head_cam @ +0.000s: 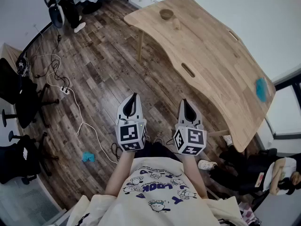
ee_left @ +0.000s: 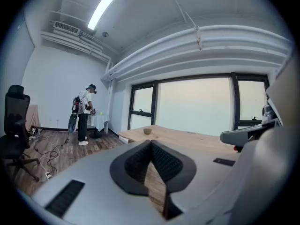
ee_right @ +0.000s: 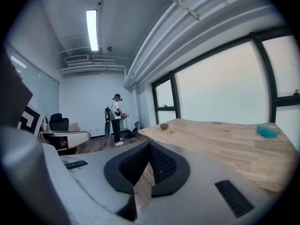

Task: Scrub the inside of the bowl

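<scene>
Nearest you is your own pale printed shirt (head_cam: 155, 187). Just past it sit the two marker cubes, with the left gripper (head_cam: 133, 97) and right gripper (head_cam: 184, 102) side by side over the wooden floor (head_cam: 103, 79), short of the bench (head_cam: 211, 65). The bowl (head_cam: 166, 14) stands upright, mouth up, at the bench's far left corner. It is well apart from both grippers and lies roughly ahead between them; I cannot tell which hand is nearer. A small wooden thing (head_cam: 176, 23) sits just beside the bowl on your side. A blue sponge (head_cam: 260, 89) lies near the bench's right edge, on your right hand's side. Cables (head_cam: 56, 74) and black chairs (head_cam: 19, 98) stay off to the left on the floor, out of your path.

In the left gripper view, the fingers (ee_left: 136, 165) meet at their tips with nothing between them. The bowl (ee_left: 147, 131) shows straight beyond the tips, far down the bench. Another person (ee_left: 84, 118) stands at the back left, well clear.

In the right gripper view, the fingers (ee_right: 161, 165) are pressed together and empty. The bowl (ee_right: 163, 126) lies beyond the tips, a little to the right, and the sponge (ee_right: 267, 131) is far right at the bench edge. By my reading, scrubbing has not begun. You will likely want the right hand on the sponge and the left steadying the bowl, and nothing on the bench stands between.
</scene>
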A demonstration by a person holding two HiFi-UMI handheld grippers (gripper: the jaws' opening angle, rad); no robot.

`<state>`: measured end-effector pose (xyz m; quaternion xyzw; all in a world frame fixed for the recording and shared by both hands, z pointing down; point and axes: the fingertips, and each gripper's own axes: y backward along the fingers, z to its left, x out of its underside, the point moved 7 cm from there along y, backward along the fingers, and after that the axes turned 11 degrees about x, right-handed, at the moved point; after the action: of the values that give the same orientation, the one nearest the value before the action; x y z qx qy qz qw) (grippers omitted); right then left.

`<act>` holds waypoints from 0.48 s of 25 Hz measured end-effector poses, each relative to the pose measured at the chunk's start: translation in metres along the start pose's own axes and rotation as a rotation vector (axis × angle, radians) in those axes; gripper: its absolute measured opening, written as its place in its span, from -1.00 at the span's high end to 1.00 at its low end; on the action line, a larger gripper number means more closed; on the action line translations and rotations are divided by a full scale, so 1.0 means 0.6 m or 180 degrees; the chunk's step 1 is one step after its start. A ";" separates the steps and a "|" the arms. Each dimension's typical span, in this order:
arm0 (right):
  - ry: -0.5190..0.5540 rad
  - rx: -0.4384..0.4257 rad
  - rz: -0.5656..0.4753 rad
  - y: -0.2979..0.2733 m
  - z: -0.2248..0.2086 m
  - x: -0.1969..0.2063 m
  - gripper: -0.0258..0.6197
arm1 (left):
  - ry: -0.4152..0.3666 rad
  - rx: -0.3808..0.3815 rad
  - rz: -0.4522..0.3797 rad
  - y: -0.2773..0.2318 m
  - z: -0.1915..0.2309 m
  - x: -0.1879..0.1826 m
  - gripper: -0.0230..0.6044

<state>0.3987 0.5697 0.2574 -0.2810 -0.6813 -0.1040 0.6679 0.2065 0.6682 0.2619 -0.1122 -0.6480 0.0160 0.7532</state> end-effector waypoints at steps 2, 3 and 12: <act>0.0000 -0.0007 0.0004 0.001 0.000 0.001 0.91 | 0.0003 -0.0002 0.0002 0.000 -0.001 0.000 0.84; -0.0004 -0.0011 0.0007 0.000 -0.001 0.001 0.91 | 0.0003 -0.0004 0.0003 0.000 -0.002 0.001 0.84; -0.0069 -0.0058 -0.0032 -0.006 -0.006 0.004 0.90 | -0.0048 -0.0007 -0.0010 -0.007 -0.007 0.002 0.84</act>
<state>0.3999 0.5655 0.2611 -0.2848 -0.6889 -0.1106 0.6573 0.2105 0.6637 0.2631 -0.1119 -0.6538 0.0149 0.7482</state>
